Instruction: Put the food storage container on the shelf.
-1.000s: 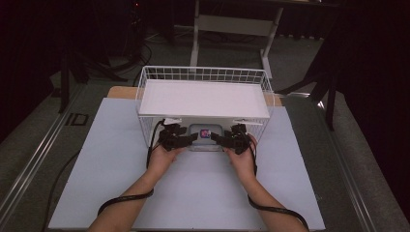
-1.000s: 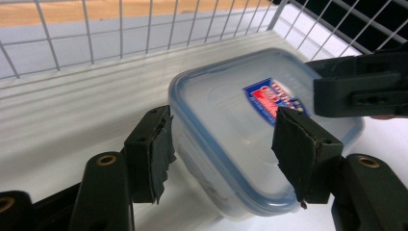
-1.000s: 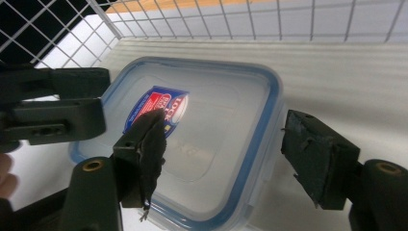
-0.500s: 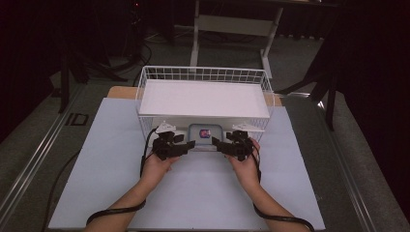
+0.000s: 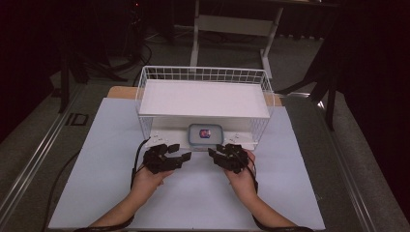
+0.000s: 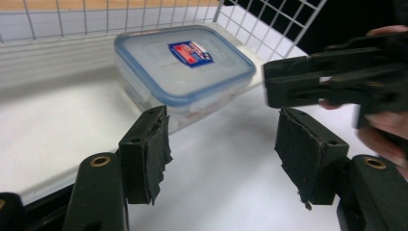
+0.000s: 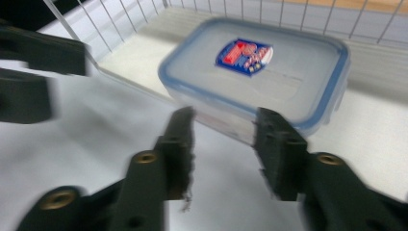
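A: Box (image 5: 205, 133) with blue-edged lid and red-blue label, lying flat on lower level of wire rack (image 5: 203, 75), near its front edge, under white shelf (image 5: 203, 98).

B: And grippers?

A: Left gripper (image 5: 185, 155) just in front of rack, left of box, apart from it. Jaws apart, nothing between pads (image 6: 156, 149), only white table (image 5: 96, 145) behind. Have opened a little more just now.

B: Right one?

A: Right gripper (image 5: 212, 152) also just before rack, right of box, tips pointing toward left gripper, near it but not touching. Jaws have just been closing, yet gap remains, nothing between. In right gripper view, box (image 7: 260, 72) beyond tips, not held; blurred there.

B: Hands?

A: Left hand (image 5: 150, 176) and right hand (image 5: 244, 176) low over table.
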Motion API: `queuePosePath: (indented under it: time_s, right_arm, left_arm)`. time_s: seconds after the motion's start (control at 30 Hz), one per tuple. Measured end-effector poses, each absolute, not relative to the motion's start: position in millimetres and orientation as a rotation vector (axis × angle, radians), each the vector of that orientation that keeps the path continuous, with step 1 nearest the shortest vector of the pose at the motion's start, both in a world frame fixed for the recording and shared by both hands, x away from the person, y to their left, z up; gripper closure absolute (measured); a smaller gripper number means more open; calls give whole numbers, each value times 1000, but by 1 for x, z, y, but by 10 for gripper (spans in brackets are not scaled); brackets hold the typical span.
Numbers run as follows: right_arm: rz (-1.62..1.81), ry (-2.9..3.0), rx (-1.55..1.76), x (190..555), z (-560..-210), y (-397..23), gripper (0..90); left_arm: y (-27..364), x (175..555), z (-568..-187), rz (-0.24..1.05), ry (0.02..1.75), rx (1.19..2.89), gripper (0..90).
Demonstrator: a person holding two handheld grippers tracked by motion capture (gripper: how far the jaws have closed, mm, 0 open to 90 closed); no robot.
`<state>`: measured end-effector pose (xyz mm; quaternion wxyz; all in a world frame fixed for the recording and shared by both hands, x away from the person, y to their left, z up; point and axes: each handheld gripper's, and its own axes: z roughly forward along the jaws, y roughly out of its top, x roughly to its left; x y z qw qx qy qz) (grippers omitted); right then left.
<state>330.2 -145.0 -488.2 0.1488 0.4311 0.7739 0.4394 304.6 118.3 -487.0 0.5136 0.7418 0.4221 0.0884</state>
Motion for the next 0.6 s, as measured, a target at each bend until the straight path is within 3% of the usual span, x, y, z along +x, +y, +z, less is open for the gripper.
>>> queuePosePath:
  time_s: [0.07,0.17,0.43,0.57,0.6]
  right_arm:
    - [1235,2254,1234,332,-491,-143,805]
    - [1202,2261,1238,336,-495,-141,895]
    - [1175,2273,1230,342,-499,-133,899]
    - [1183,2291,1228,344,-502,-126,899]
    - [1176,2300,1221,345,-503,-124,899]
  left_arm:
    - [123,300,-488,203,1016,1779,376]
    - [130,294,-491,185,1022,1749,369]
    - [140,287,-498,163,960,1719,235]
    - [136,284,-501,296,953,1768,8]
    - [136,284,-503,305,955,1778,5]
